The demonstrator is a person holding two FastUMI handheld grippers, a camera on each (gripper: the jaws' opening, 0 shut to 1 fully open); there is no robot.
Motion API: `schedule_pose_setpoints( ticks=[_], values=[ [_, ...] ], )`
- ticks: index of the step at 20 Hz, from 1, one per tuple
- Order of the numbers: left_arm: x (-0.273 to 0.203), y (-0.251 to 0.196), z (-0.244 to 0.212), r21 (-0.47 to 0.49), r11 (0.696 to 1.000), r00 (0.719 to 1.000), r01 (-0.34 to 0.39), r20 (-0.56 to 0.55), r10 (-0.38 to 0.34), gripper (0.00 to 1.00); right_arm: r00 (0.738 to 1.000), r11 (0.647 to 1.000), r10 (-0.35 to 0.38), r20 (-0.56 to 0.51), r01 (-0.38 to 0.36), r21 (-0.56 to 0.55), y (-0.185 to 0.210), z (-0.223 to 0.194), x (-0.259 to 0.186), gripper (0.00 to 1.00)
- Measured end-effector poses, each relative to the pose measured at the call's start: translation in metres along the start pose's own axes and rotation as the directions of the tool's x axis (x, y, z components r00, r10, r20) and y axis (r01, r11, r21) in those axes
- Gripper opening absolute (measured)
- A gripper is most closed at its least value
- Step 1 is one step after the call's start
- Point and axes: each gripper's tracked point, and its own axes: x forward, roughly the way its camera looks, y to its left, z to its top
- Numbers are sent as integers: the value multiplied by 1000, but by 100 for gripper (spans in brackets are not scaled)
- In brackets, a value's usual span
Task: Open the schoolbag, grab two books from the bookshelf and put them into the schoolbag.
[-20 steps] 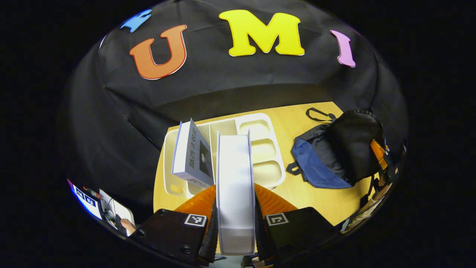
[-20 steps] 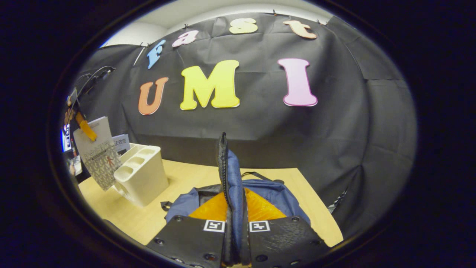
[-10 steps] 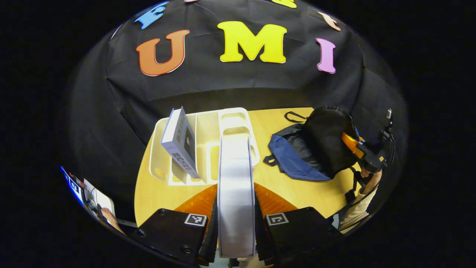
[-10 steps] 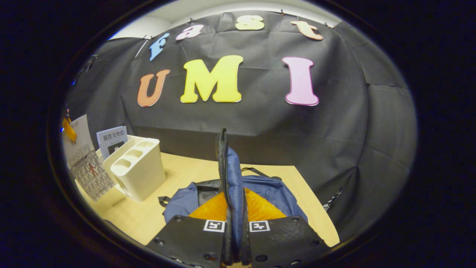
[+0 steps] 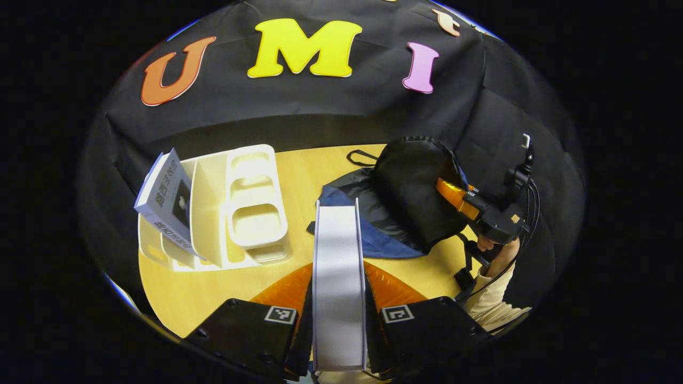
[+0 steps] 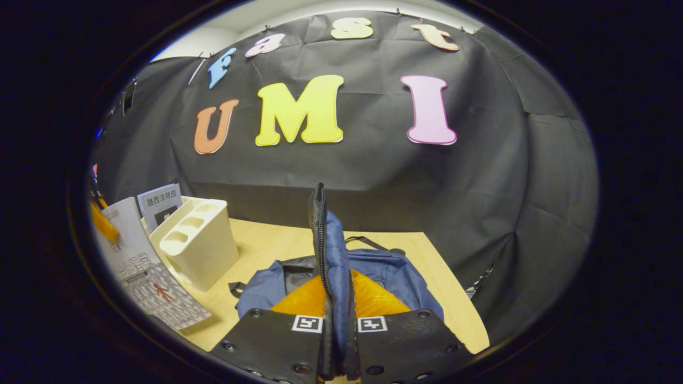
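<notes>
My left gripper is shut on a white book, seen edge-on, held above the table in front of the schoolbag. The blue and black schoolbag lies open on the table. Its flap stands upright with my right gripper shut on it. That right gripper also appears from the left gripper view, at the raised flap. The held book hangs at the left of the right gripper view. A second book leans in the white bookshelf.
The wooden table ends close behind the bag and shelf at the black cloth wall. A person's hand and pale sleeve hold the right gripper at the table's right edge. The bookshelf stands left of the bag.
My left gripper has carried the white book rightward, away from the bookshelf and towards the open schoolbag. The right gripper keeps the flap raised, barely moving.
</notes>
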Motion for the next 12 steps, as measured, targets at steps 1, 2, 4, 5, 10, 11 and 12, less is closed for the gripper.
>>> schedule_pose_setpoints(
  ticks=[1, 2, 4, 5, 10, 11, 12],
  values=[
    [7, -7, 8, -11, 1000, 1000, 28, 9, -28, 44, 1000, 1000, -3, -3, 3, 3, -6, 3, -1, 9],
    [14, -16, 19, -34, 997, 997, 70, 24, -69, 44, 1000, 1000, -5, -3, 5, 2, -10, 4, -3, 9],
    [28, -30, 40, -115, 979, 985, 166, 58, -160, 44, 1000, 1000, -8, -1, 8, -1, -16, 9, -3, 9],
    [37, -32, 50, -164, 964, 977, 208, 78, -198, 41, 1000, 1000, -7, -1, 7, 1, -18, 12, -3, 12],
    [79, -6, 109, -369, 886, 958, 281, 166, -234, 44, 1000, 997, 16, 10, -17, 73, -26, 31, 16, 9],
    [91, 2, 114, -411, 871, 961, 270, 173, -217, 43, 1000, 997, 18, 12, -19, 78, -24, 34, 18, 9],
    [103, 8, 116, -448, 855, 964, 260, 176, -201, 43, 1000, 997, 15, 18, -17, 74, -24, 39, 18, 12]
  ],
)
